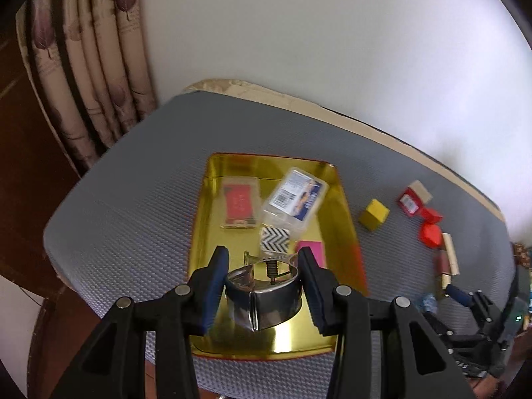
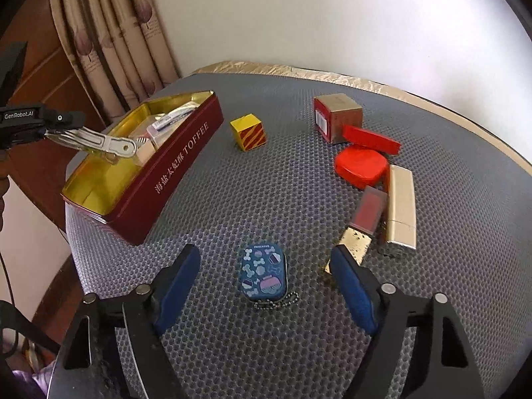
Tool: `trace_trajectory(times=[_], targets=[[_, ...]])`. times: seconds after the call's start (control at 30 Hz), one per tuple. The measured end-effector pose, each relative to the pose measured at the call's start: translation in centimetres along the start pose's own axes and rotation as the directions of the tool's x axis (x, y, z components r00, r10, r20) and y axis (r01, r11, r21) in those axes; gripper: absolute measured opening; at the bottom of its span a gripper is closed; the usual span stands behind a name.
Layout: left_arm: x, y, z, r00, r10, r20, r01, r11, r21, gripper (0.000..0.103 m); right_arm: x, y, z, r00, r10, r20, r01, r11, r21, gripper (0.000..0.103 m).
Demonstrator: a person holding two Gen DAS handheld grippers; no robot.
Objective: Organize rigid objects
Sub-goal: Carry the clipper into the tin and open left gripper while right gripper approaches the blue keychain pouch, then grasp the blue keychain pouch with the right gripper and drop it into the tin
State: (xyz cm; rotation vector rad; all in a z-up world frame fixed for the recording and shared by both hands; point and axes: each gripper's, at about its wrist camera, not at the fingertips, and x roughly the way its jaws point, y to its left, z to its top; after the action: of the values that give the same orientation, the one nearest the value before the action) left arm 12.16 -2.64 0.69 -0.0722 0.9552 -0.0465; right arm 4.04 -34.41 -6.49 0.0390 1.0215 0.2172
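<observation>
At the mat's near edge, the right gripper (image 2: 262,286) hangs with jaws wide around a small blue case (image 2: 262,276), pads clear of it. Beyond, a lipstick (image 2: 362,222) and gold box (image 2: 400,209) lie toward the right edge. Over the toffee tin (image 2: 173,169) at the left edge, the left gripper (image 1: 262,286) clamps a shiny metal clip (image 1: 266,292). Farther back sits a yellow cube (image 2: 248,132).

The zigzag-patterned block (image 1: 274,240) sits half hidden under the clear plastic case (image 1: 294,196), and that case's label print is too blurred to read. The pink item (image 1: 312,251) disappears behind the left gripper's (image 1: 263,288) pad.
</observation>
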Motion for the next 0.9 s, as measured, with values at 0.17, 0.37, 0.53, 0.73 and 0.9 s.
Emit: trace_trajectory(times=[0.17,0.37,0.53,0.73,0.9], targets=[[1.6,0.6,-0.8,1.0,0.007,-0.03,-0.008,1.0,-0.017,0.044,0.9,0.3,0.5,0.999,-0.006,-0.038,0.006,1.0,-0.018,0.05],[3.5,0.9,-2.0,0.997,0.011,-0.07,-0.012,1.0,-0.019,0.044,2.9,0.9,-0.2,0.995,-0.042,-0.094,0.038,0.998,-0.047,0.037],[3.3,1.2,-2.4,0.999,0.005,-0.053,-0.007,0.999,-0.033,0.046,2.9,0.5,-0.1,0.995,-0.036,-0.093,0.035,0.999,-0.015,0.029],[0.1,1.7,-2.7,0.998,0.053,0.044,-0.051,0.997,-0.052,0.05,2.2,0.5,-0.5,0.996,-0.026,-0.085,0.027,1.0,0.012,0.029],[-2.5,3.3,-4.8,0.983,0.139,0.118,-0.127,0.986,-0.107,0.052,1.1,1.0,-0.4,0.997,-0.019,-0.074,0.021,0.999,0.028,0.029]])
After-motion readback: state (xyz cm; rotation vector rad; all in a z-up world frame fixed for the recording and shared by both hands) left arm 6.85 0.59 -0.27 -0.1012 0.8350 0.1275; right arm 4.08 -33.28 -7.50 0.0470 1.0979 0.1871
